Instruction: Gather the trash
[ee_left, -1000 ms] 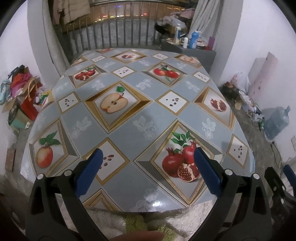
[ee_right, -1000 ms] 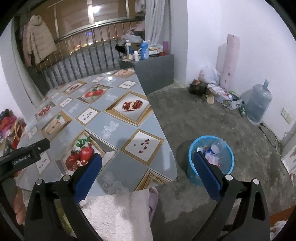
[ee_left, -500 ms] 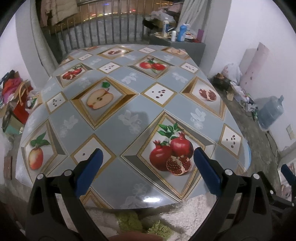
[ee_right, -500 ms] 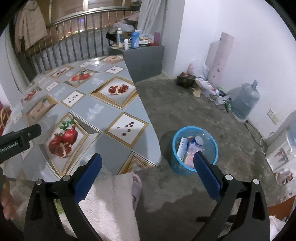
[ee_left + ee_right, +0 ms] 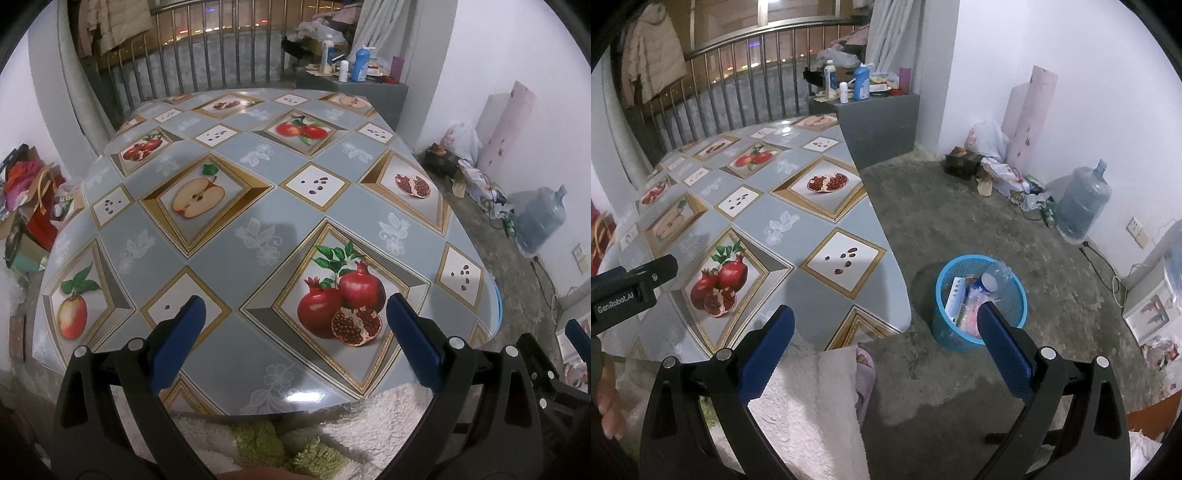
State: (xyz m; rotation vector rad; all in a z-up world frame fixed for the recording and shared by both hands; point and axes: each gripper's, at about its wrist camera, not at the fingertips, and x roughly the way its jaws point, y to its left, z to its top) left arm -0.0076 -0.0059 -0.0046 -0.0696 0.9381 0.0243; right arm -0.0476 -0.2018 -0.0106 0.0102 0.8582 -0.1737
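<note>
- Left gripper (image 5: 293,345): I held it above the near edge of the table (image 5: 236,266), its two blue fingers (image 5: 177,341) spread wide with nothing between them.
- Right gripper (image 5: 884,350): I held it out past the table's right edge, over the concrete floor (image 5: 960,206); its blue fingers (image 5: 1004,354) likewise stood wide apart and gripped nothing.
- Table: covered by a glossy grey-blue cloth printed with framed apples, pomegranates and seeds. I saw no loose item on its surface in either view.
- Blue mesh wastebasket (image 5: 1012,295): it stood upright on the floor, near the table's right edge and apart from it. In the right wrist view it sat just beyond the right-hand finger.
- Trash (image 5: 971,295): it lay inside the wastebasket. I could make out a clear plastic bottle (image 5: 995,275) with a blue cap, tilted against the rim, plus a white carton and pinkish wrappers.
- Water jug (image 5: 1082,206): a large bluish jug stood against the white wall, well apart from the wastebasket, beside a scatter of bags and cables.
- Grey cabinet (image 5: 882,125): it stood at the table's far end, with bottles on top.
- Fluffy white garment (image 5: 809,398): it filled the lower foreground beneath both grippers.
</note>
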